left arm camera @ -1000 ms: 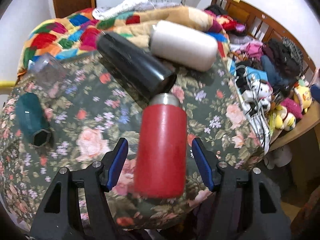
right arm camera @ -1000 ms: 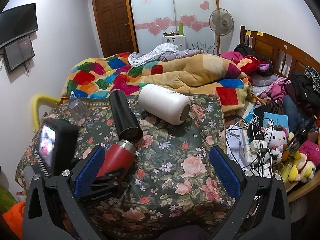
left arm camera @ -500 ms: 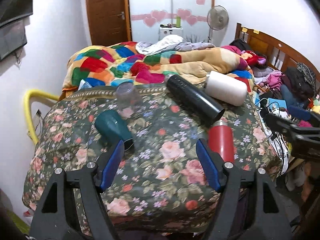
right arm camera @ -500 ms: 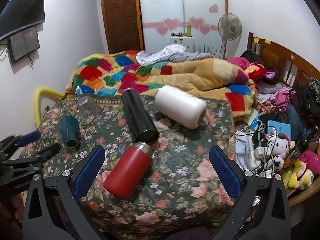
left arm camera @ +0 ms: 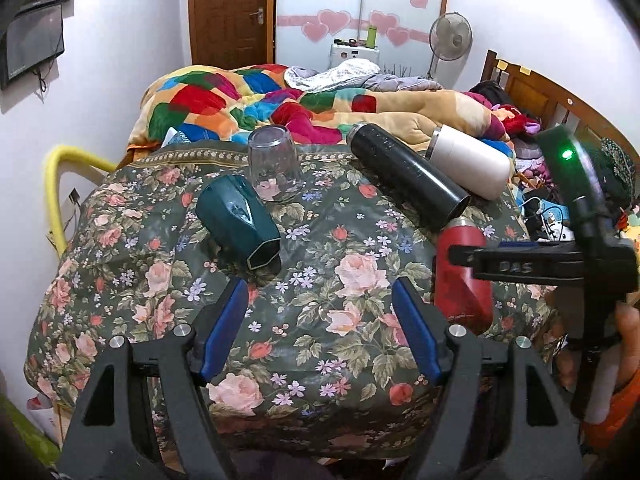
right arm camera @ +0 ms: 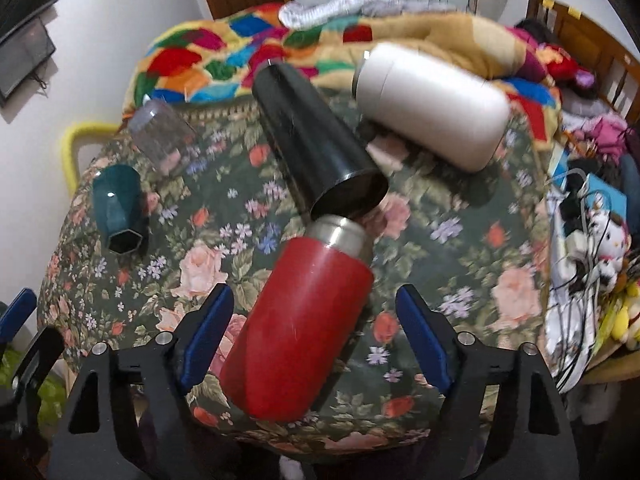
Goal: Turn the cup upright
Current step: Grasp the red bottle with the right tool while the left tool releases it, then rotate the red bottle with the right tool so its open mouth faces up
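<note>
A red cup (right arm camera: 304,320) with a steel rim lies on its side on the floral table cloth (right arm camera: 440,248), its base between my right gripper's (right arm camera: 316,332) open blue jaws. In the left wrist view the red cup (left arm camera: 460,276) lies at the right with the right gripper over it. My left gripper (left arm camera: 320,328) is open and empty above the cloth (left arm camera: 340,360), with a teal cup (left arm camera: 240,220) on its side ahead to the left. An upside-down clear glass (left arm camera: 274,168), a black cup (left arm camera: 404,176) and a white cup (left arm camera: 468,160) lie farther back.
A bed with a patchwork quilt (left arm camera: 248,104) stands behind the table. A yellow pipe (left arm camera: 56,184) curves at the left. Toys and cables (right arm camera: 588,240) crowd the right side. The black cup's mouth (right arm camera: 352,196) nearly touches the red cup's rim.
My left gripper pulled back from the red cup and swung left toward the teal cup. My right gripper moved down and forward around the red cup.
</note>
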